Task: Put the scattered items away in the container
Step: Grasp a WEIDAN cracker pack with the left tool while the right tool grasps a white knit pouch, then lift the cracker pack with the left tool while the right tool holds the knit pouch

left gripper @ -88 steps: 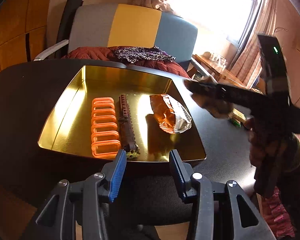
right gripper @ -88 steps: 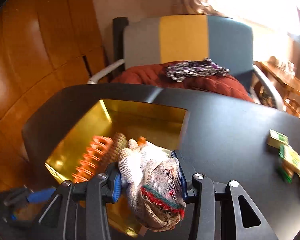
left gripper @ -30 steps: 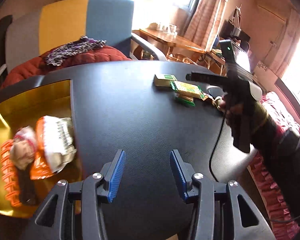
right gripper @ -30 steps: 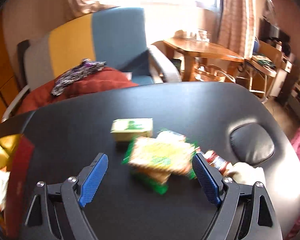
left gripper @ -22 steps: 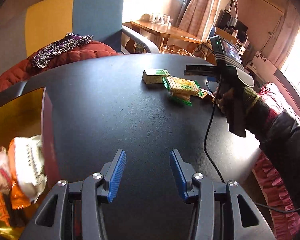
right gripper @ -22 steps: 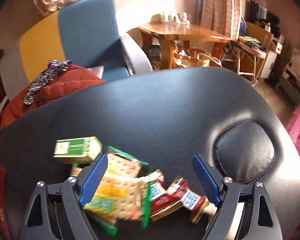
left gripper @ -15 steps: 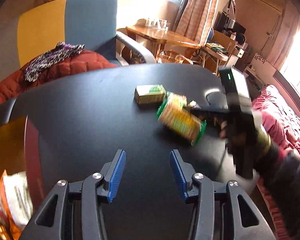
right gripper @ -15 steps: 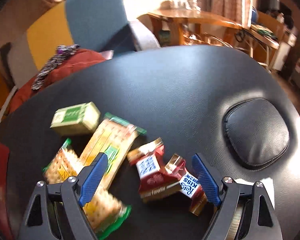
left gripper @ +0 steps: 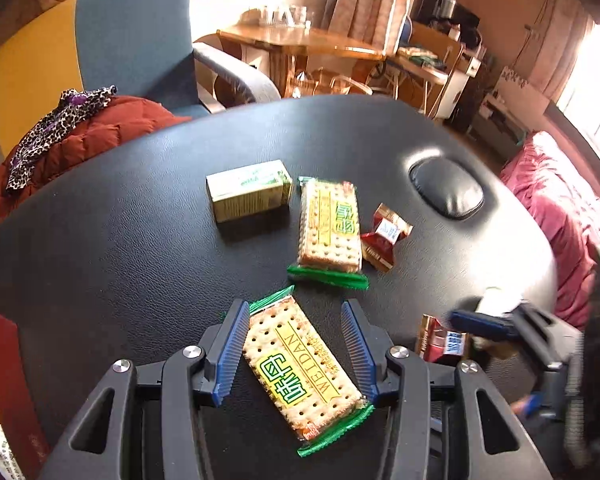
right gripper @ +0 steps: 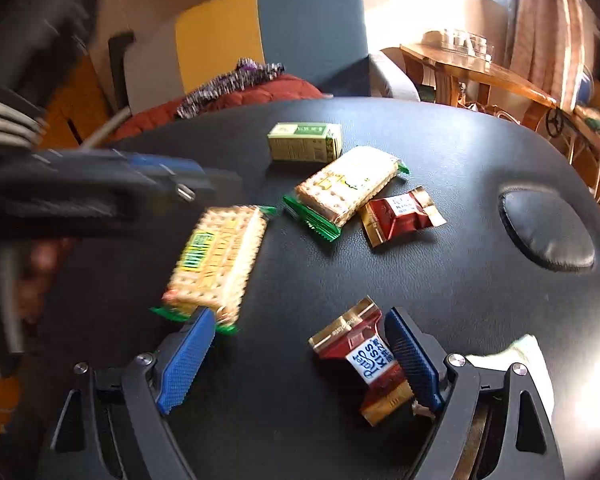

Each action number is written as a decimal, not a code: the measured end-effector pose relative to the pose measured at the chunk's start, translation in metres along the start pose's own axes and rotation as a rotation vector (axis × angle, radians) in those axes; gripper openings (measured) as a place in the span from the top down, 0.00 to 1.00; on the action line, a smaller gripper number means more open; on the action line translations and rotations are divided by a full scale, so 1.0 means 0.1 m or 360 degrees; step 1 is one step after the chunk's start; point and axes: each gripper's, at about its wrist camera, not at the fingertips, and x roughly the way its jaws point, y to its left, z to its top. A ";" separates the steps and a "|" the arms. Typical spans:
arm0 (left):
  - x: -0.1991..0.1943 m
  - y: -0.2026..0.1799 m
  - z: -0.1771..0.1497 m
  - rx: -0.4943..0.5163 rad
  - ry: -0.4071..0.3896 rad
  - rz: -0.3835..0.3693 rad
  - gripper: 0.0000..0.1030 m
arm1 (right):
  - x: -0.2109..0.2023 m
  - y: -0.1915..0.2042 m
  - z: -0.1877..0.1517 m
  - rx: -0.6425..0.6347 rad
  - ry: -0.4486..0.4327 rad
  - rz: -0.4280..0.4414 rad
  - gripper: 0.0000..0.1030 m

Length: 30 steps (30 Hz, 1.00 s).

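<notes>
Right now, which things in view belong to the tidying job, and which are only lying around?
For the job:
- near cracker pack, between the open left gripper fingers
- far cracker pack
- green box
- far red candy packet
- near red candy packet, by the open right gripper

Just lying about:
- red jacket on the armchair
- leopard-print cloth
- wooden table

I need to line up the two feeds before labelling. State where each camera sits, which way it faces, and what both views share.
Left wrist: sits on the left claw, looks along its open fingers at a cracker pack lying between them on the black table; the right claw shows at right.
Right wrist: sits on the right claw, looks across the table toward the armchair; a red candy wrapper lies against its right finger.
Shared: green box, second cracker pack, the armchair.
</notes>
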 end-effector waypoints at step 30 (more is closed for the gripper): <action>-0.40 0.16 -0.95 0.0104 -0.0002 0.0191 0.52 | -0.18 -0.27 -0.44 0.0313 -0.0021 -0.0254 0.20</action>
